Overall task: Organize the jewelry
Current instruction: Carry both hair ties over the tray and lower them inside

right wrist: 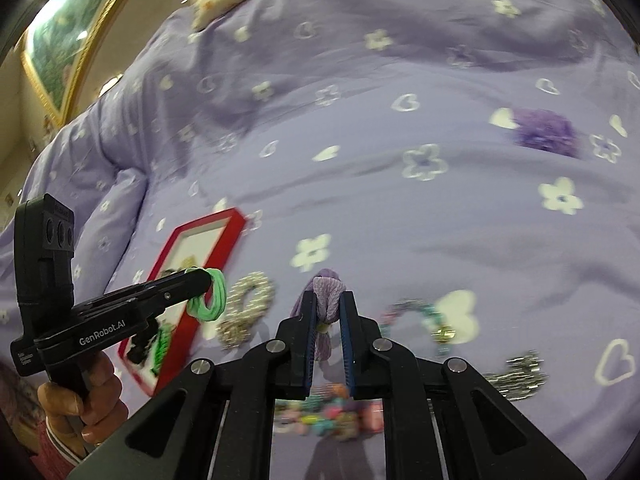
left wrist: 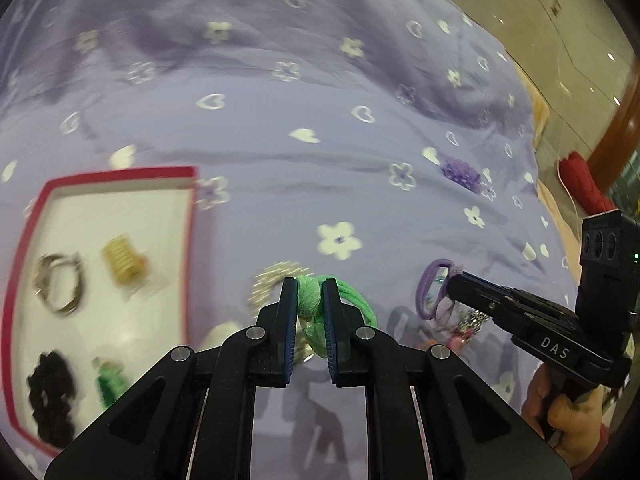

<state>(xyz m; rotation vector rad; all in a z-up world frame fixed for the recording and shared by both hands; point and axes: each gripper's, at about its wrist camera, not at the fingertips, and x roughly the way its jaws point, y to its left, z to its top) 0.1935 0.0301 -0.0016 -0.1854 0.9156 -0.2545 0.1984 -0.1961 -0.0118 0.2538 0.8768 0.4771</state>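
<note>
My left gripper [left wrist: 309, 286] is shut on a green hair tie [left wrist: 312, 304], held above the lilac bedspread; it also shows in the right wrist view [right wrist: 212, 294]. My right gripper [right wrist: 329, 298] is shut on a purple hair tie [right wrist: 326, 292], seen from the left wrist view [left wrist: 434, 292] as a lifted loop. A red-rimmed white box [left wrist: 120, 184] lies left, holding a silver bracelet [left wrist: 60, 288], a gold coil [left wrist: 122, 264], a black scrunchie [left wrist: 52, 394] and a green piece [left wrist: 110, 384]. A silver beaded bracelet [right wrist: 246, 308] lies between box and grippers.
On the bedspread lie a purple scrunchie [right wrist: 546, 132], a teal-pink bead bracelet [right wrist: 420, 320], a silver chain [right wrist: 518, 374] and colourful beads [right wrist: 332, 416]. The bed edge and tiled floor [left wrist: 560, 40] are to the right; a red object [left wrist: 582, 182] stands there.
</note>
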